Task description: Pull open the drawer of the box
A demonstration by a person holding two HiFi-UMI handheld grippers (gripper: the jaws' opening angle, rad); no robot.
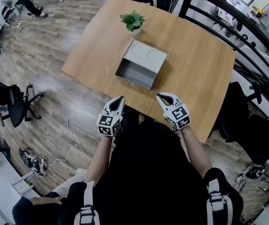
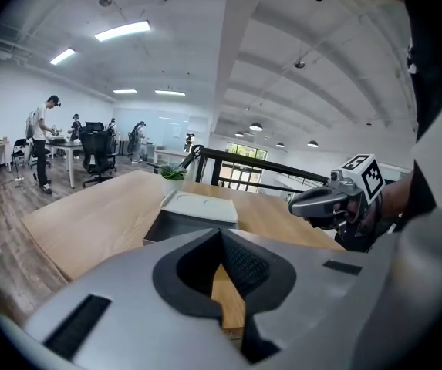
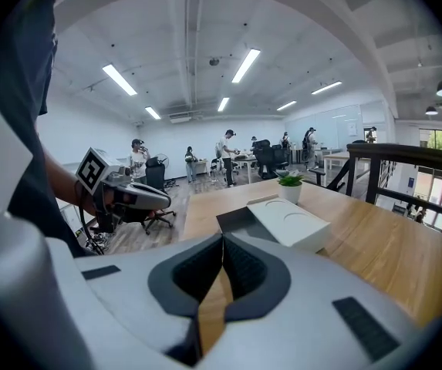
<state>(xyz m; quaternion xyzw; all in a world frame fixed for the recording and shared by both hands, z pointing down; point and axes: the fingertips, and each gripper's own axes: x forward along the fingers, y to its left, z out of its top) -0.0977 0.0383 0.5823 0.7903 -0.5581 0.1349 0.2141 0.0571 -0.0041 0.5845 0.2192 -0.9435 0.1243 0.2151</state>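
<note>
Left gripper view first: the left gripper (image 2: 222,239) has its jaws pressed tight together with nothing between them, only bare table (image 2: 89,222) showing past the tips. Over to the right gripper (image 3: 222,241), same story: jaws closed, no hold on anything. Both hover at the near edge of the table, tips aimed away from the person, well apart from the box (image 1: 146,55). That box sits mid-table, straight ahead and between the two grippers. Its long axis runs away from the person toward the small potted plant (image 1: 133,21) behind it. And look at the drawer (image 1: 136,73): it already stands slid out on the near side, grey tray exposed, front wall facing the fingertips. The left gripper looks a shade nearer to that front wall. By my read the pull is as good as done, with little left but to stay clear.
</note>
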